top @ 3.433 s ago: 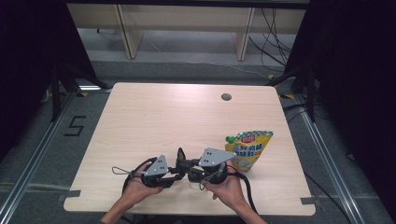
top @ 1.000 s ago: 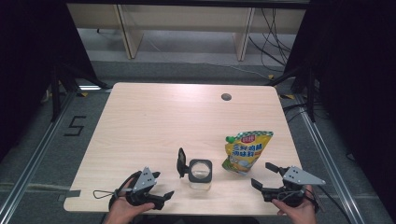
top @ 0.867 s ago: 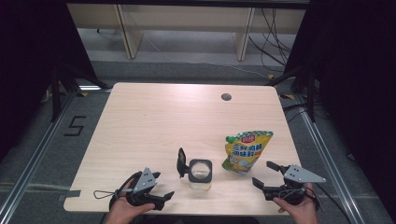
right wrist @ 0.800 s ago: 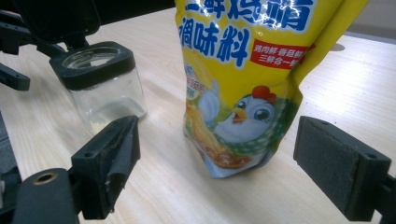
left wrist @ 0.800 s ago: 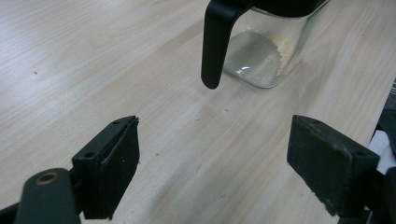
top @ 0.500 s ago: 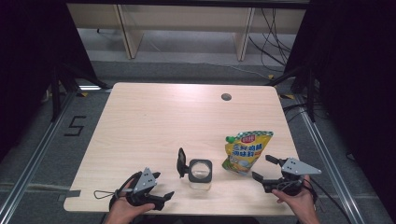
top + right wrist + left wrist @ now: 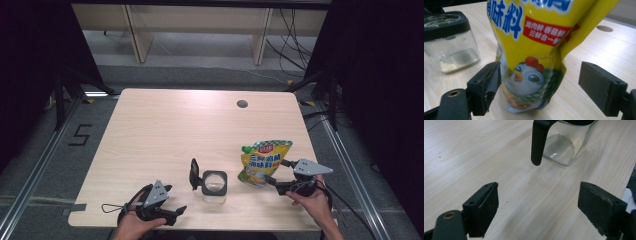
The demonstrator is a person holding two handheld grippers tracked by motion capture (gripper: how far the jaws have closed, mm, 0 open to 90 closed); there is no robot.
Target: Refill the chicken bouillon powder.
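A yellow seasoning pouch with a chicken picture stands upright at the table's right front. My right gripper is open just to its right, and in the right gripper view the pouch stands between the jaws without touching the pads. A small clear glass jar with its black lid flipped open sits left of the pouch, a little pale powder at its bottom. My left gripper is open near the front edge, left of the jar, with nothing between its jaws.
The light wooden table has a round cable hole at the back right. Its front edge runs just under both hands. Metal floor rails and dark curtains flank the table.
Both grippers let go of the jar and drew apart. Over the last second the right gripper moved left and forward up to the pouch. The left gripper stayed still.
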